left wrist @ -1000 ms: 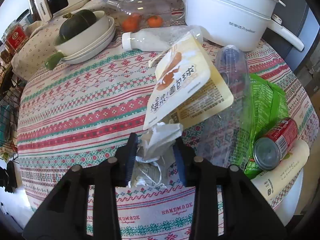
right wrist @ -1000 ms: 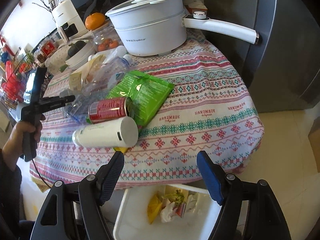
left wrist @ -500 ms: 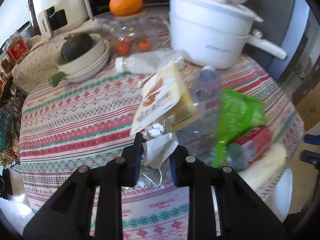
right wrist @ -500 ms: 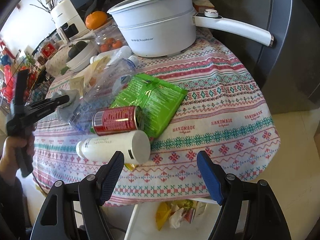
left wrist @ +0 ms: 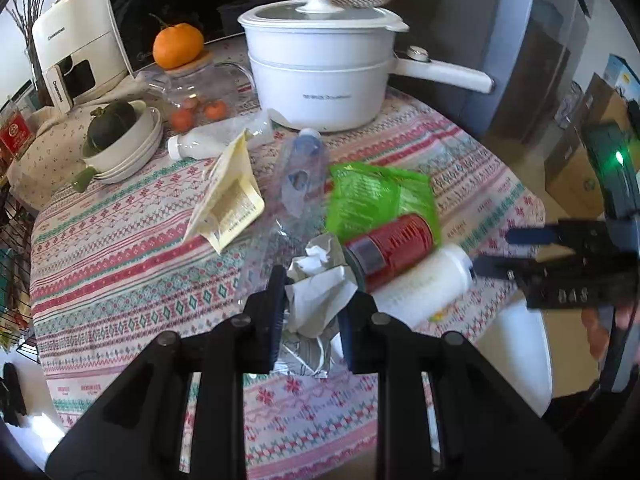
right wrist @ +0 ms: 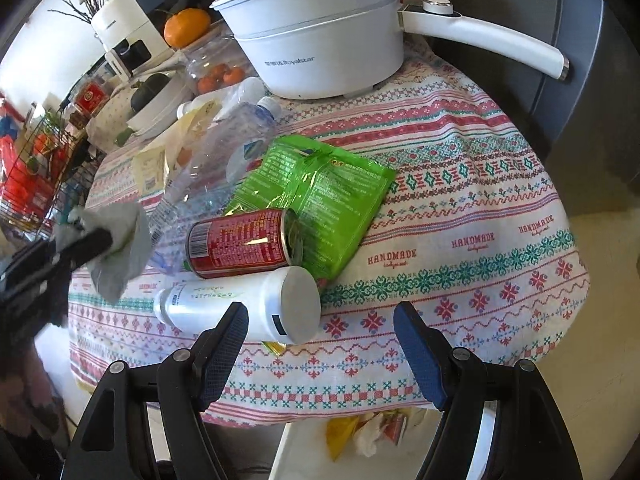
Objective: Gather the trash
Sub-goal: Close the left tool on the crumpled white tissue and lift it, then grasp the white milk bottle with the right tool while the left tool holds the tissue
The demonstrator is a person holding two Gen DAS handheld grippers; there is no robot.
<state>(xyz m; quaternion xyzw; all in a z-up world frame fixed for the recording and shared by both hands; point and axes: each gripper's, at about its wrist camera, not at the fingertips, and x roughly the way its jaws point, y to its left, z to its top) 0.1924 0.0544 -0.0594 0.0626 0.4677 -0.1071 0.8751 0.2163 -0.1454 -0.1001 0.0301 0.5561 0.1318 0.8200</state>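
Note:
My left gripper (left wrist: 314, 312) is shut on a crumpled white and grey tissue (left wrist: 316, 300) and holds it above the patterned tablecloth (left wrist: 120, 264); in the right wrist view the tissue (right wrist: 116, 240) hangs at the left. Trash lies on the table: a red can (right wrist: 240, 242), a white bottle (right wrist: 244, 306), a green wrapper (right wrist: 320, 192), a clear plastic bottle (right wrist: 212, 160) and a yellow packet (left wrist: 228, 196). My right gripper (right wrist: 320, 344) stands open at the table's front edge, just beside the white bottle's base. Below it sits a white bin (right wrist: 312, 456) with trash inside.
A white pot with a long handle (right wrist: 320, 44) stands at the back of the table. Behind the trash are a bowl stack with a dark squash (left wrist: 120, 136), a milk bottle (left wrist: 216, 140), a glass jar with an orange (left wrist: 178, 46) on top, and a white appliance (left wrist: 76, 56).
My left gripper closed on the tissue, lifted it off the cloth and carried it right toward the can. My right gripper moved a little closer over the table edge, still open.

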